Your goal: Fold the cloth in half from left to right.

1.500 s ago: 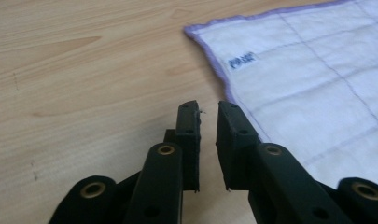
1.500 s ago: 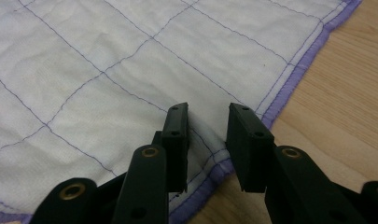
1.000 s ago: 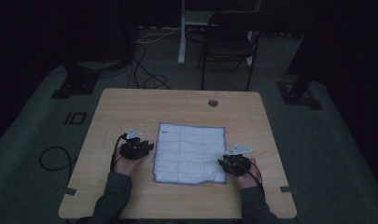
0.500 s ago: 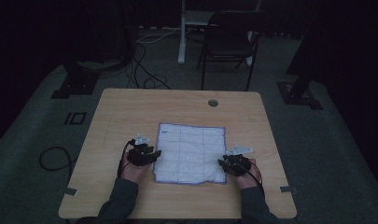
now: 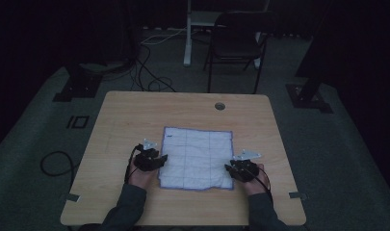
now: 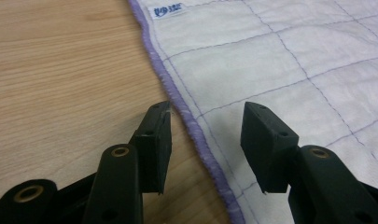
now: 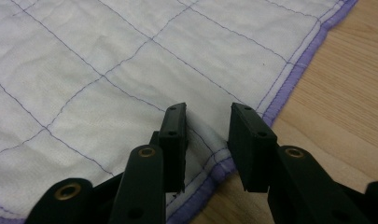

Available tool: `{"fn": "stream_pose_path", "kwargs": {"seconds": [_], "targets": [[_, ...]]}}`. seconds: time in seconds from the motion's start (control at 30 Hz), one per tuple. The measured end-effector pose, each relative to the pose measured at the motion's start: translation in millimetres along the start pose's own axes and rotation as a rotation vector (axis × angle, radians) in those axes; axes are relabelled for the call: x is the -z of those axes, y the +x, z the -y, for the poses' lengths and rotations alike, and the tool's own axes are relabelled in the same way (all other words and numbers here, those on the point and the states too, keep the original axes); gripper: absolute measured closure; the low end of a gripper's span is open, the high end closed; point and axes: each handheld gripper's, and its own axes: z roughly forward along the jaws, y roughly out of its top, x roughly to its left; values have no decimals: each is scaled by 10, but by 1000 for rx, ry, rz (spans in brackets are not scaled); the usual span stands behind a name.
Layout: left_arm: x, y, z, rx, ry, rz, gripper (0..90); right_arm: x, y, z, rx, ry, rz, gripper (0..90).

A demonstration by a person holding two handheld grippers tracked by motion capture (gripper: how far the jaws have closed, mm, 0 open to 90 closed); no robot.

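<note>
One cloth (image 5: 197, 156) (white, purple-edged); two grippers, left gripper (image 6: 206, 123), right gripper (image 7: 206, 122).

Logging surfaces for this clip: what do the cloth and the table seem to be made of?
Cloth: soft woven fabric, probably cotton, matte white with stitched purple grid lines and a purple hemmed border. Table: light wood or wood-look laminate, smooth, with visible grain.

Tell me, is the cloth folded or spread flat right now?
Spread flat. The cloth lies as one open square on the table, its purple hem unbroken and no layer doubled over.

Dim, murky high view, bright, sharp gripper views
</note>
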Motion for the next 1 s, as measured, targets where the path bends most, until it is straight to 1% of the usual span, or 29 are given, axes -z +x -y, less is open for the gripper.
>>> {"fn": "stream_pose_path", "kwargs": {"seconds": [0.07,0.17,0.2,0.23,0.27,0.33,0.37,0.43,0.47,0.5,0.57,0.6,0.67,0.8,0.9,1.0], "targets": [[-10,6,-6,4,-3,5,527,0,0,0,0,0,0,675],[-44,-23,-27,5,-7,11,515,1,5,0,-1,0,1,674],[-56,-32,-33,11,-10,17,514,0,6,1,-2,0,3,675],[-70,-40,-45,12,-9,34,513,0,7,1,-2,-1,3,674],[-77,-50,-51,16,-8,37,513,0,8,2,-3,-1,3,674],[-87,-76,-61,13,-6,26,516,1,7,2,-3,-1,2,674],[-88,-86,-59,13,-6,24,532,1,7,2,-3,-2,2,674],[-85,-115,-49,4,-6,18,605,0,8,3,-2,-3,4,674],[-79,-138,-43,-14,-2,0,653,1,13,3,-3,-2,4,673],[-76,-146,-39,-24,0,-9,726,1,17,2,-2,-1,5,672],[-67,-144,-36,-21,9,-5,815,2,23,2,0,0,4,670],[-63,-137,-33,-20,10,0,844,3,25,1,-1,1,3,669],[-47,-120,-26,-26,16,4,860,4,30,1,0,1,-3,668],[-6,-79,-2,-23,23,10,866,5,47,-1,2,2,-21,665],[43,-32,34,-21,26,13,867,0,69,-8,0,-4,-48,662],[97,32,74,-12,25,7,866,1,99,-20,17,-13,-53,655]]}}
